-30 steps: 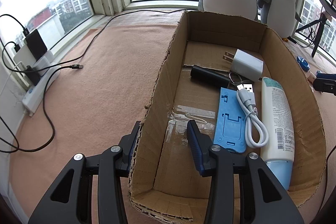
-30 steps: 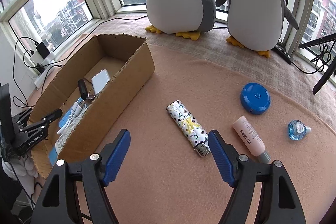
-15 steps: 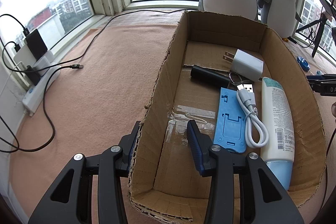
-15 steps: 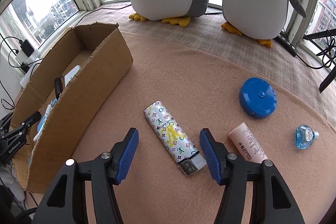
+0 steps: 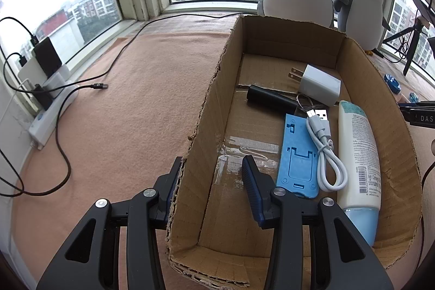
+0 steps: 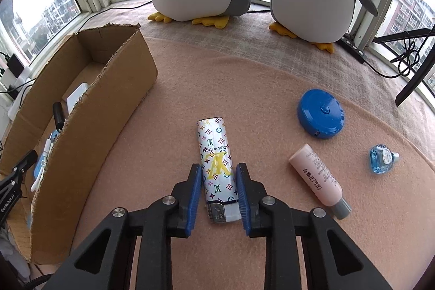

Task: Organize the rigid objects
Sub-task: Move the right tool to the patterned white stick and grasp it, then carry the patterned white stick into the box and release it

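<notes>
The right gripper (image 6: 217, 193)'s fingers, wide a second ago, have narrowed around the monogram-printed silver lighter (image 6: 216, 165) lying on the desk, readying its lift toward the open cardboard box (image 6: 89, 132).

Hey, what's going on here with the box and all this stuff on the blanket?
A person is tidying small items into a cardboard box using two handheld tools. The right tool has its pads on either side of a patterned lighter lying on the blanket, apparently touching it. The left tool straddles the box's near wall without closing on it. A charger plug, USB cable, blue phone stand and lotion tube are already inside. A blue tape measure, pink tube and small blue bottle remain outside.
</notes>
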The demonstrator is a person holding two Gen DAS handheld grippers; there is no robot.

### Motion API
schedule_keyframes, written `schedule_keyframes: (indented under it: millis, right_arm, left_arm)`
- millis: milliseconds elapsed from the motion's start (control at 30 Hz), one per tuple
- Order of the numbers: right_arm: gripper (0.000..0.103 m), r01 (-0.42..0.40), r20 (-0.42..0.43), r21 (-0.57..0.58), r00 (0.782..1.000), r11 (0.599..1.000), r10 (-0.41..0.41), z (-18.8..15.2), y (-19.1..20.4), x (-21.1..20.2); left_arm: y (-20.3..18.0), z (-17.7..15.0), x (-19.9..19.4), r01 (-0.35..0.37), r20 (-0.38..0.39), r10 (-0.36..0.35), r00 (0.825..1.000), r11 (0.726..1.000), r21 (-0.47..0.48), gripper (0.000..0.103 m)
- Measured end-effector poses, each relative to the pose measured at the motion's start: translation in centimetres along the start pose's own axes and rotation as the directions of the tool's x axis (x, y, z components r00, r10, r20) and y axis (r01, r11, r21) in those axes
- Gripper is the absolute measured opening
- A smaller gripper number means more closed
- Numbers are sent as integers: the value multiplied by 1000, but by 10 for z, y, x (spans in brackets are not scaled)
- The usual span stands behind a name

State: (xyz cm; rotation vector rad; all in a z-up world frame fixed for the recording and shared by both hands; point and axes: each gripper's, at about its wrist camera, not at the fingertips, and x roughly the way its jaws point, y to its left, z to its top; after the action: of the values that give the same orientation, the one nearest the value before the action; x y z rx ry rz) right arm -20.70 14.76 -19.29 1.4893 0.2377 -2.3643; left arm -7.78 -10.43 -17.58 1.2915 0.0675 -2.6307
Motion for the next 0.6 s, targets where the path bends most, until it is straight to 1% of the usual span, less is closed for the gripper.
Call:
schedule_keyframes:
  millis: [167,333,600]
  right_arm:
    - [21,-2,14,23,1000,1000,1,-4,-1,-3]
    - [21,-29,30,68,999,997,27,-8,-3,-9]
    - [21,-82,95,82,993,993,74,-8,10,-42]
  left_arm:
    - [0,0,0,0,-1,0,1000,1000,1,42]
    - [0,0,0,0,-1,0,1000,1000,1,42]
    - [0,0,0,0,0,0,1000,1000,1,42]
